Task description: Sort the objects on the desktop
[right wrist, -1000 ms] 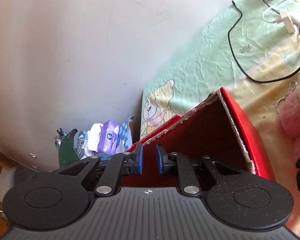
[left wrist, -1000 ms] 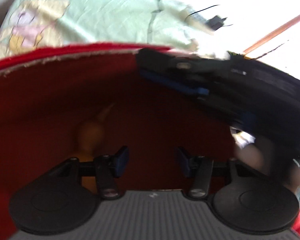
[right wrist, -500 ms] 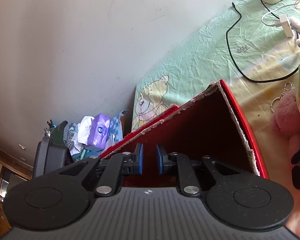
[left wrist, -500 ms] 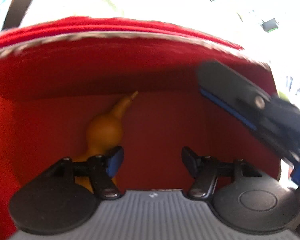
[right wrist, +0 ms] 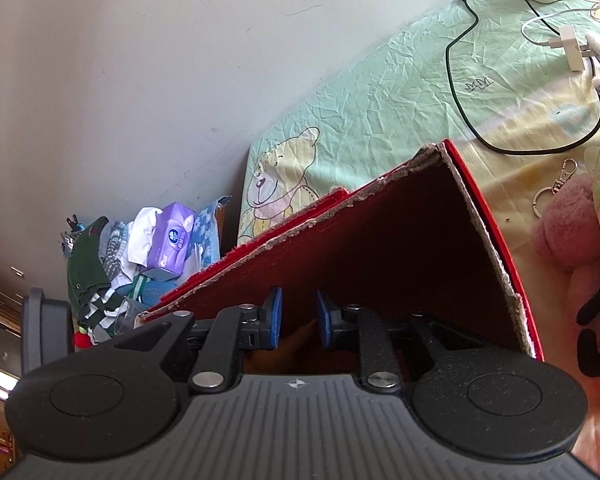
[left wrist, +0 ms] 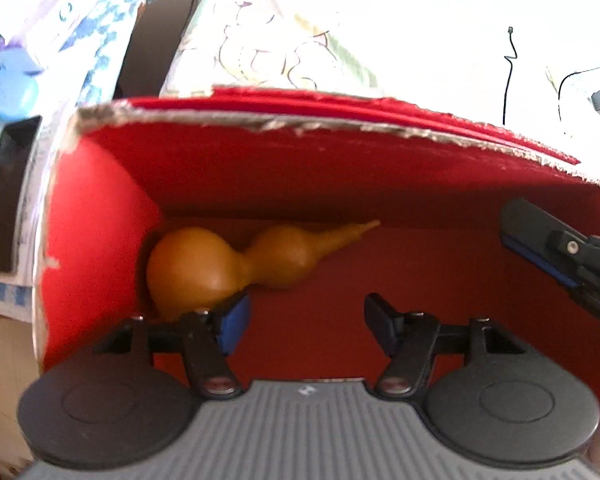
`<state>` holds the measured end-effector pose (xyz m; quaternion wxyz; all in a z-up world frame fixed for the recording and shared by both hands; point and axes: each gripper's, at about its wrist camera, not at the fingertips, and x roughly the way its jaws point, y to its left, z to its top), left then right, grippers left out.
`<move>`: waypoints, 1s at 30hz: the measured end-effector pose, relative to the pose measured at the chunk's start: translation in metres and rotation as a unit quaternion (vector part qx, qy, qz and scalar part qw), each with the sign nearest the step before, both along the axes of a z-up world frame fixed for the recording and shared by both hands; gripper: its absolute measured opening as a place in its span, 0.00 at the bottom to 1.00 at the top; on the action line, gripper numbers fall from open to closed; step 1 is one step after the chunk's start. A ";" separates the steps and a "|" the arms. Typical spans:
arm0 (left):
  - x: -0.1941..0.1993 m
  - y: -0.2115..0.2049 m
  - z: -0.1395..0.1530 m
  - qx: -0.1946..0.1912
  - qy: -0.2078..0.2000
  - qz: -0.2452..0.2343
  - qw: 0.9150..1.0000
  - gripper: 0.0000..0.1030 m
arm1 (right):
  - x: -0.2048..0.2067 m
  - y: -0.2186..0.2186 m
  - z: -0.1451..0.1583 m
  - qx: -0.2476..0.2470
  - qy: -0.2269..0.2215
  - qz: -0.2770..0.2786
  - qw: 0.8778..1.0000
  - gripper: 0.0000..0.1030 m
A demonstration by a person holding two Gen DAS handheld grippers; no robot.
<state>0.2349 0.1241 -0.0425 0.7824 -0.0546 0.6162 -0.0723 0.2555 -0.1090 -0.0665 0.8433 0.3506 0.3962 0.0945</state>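
An orange gourd lies on its side in the back left corner of the red box. The left gripper hovers inside, fingers spread and empty. The right gripper reaches over the box's right wall, fingers narrowly parted, gripping nothing.

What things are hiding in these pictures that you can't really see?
- The gourd: in the left wrist view, the left gripper covers its bottom; in the right wrist view only an orange sliver shows between the fingers.
- The red box: its floor is hidden behind the right gripper in the right wrist view.
- The plush toy: cut off by the right edge.
- The tablecloth: washed out by glare in the left wrist view.
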 end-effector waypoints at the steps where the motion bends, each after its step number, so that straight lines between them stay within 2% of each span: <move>1: -0.001 0.001 0.000 -0.003 0.002 0.002 1.000 0.65 | 0.000 0.000 0.000 0.000 0.001 0.000 1.000 0.22; 8: -0.008 0.001 0.001 -0.009 -0.012 0.011 1.000 0.66 | -0.002 0.001 0.001 -0.003 0.004 -0.005 1.000 0.23; 15: -0.014 0.000 0.005 0.004 -0.025 0.004 1.000 0.67 | -0.004 0.003 0.001 -0.007 0.007 -0.009 1.000 0.23; 30: 0.008 -0.014 -0.014 0.032 -0.025 -0.011 0.999 0.67 | -0.003 0.007 -0.001 -0.033 0.027 -0.013 0.999 0.26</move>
